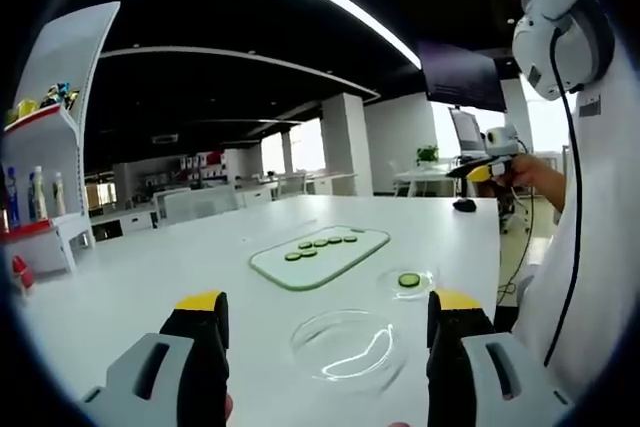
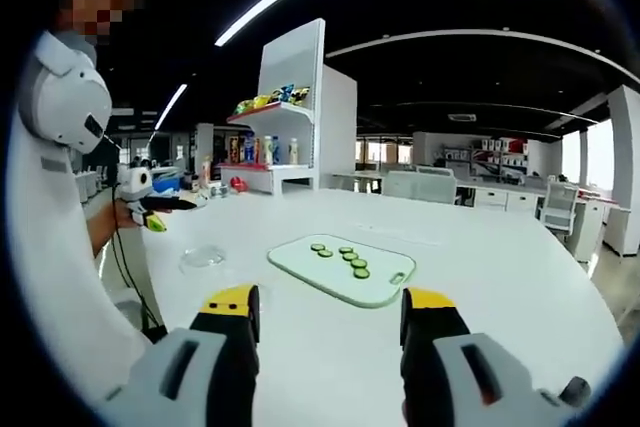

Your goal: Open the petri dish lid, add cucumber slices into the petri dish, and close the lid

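White table (image 1: 180, 267), cutting board (image 1: 320, 257), shelving (image 2: 290, 117)

Left gripper view: petri dish lid (image 1: 349, 347) lies on the surface (image 1: 150, 277) between the jaws, just ahead. Petri dish (image 1: 408, 281) beyond it, toward the right jaw, one cucumber slice (image 1: 409, 280) in it. Cutting board (image 1: 319, 255) farther ahead carries the remaining cucumber slices (image 1: 321, 243). Right gripper view: cutting board (image 2: 343, 268) ahead between the jaws; shelf unit (image 2: 290, 117) behind, left.
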`<state>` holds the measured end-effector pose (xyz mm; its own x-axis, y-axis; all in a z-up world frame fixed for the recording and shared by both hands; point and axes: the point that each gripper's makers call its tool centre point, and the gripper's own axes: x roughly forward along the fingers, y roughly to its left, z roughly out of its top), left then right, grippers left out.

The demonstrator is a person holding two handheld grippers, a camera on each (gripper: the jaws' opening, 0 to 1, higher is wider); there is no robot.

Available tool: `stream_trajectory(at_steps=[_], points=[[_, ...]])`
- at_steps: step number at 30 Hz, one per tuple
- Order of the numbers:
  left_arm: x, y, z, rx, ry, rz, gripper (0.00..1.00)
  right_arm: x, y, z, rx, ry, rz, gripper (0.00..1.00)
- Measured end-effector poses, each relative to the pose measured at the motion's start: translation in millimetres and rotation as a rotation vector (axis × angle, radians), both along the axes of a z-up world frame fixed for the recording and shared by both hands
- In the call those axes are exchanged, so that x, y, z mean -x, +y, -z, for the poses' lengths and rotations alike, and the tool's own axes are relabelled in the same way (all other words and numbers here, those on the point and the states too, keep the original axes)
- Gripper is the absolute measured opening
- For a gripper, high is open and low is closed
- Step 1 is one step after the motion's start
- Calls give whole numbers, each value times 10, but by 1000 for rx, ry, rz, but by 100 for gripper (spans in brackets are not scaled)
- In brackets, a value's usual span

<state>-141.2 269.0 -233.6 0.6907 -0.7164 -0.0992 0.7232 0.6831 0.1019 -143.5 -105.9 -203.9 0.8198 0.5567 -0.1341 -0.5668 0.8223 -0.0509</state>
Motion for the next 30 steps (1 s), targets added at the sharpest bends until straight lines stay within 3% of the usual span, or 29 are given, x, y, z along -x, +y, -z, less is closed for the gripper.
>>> stream_trajectory(at_steps=[12, 30], points=[[48, 45, 92, -24, 25, -4, 83, -106, 372, -108, 14, -17, -122, 60], [99, 107, 170, -64, 42, 26, 83, -157, 747, -43, 65, 9, -250, 64]])
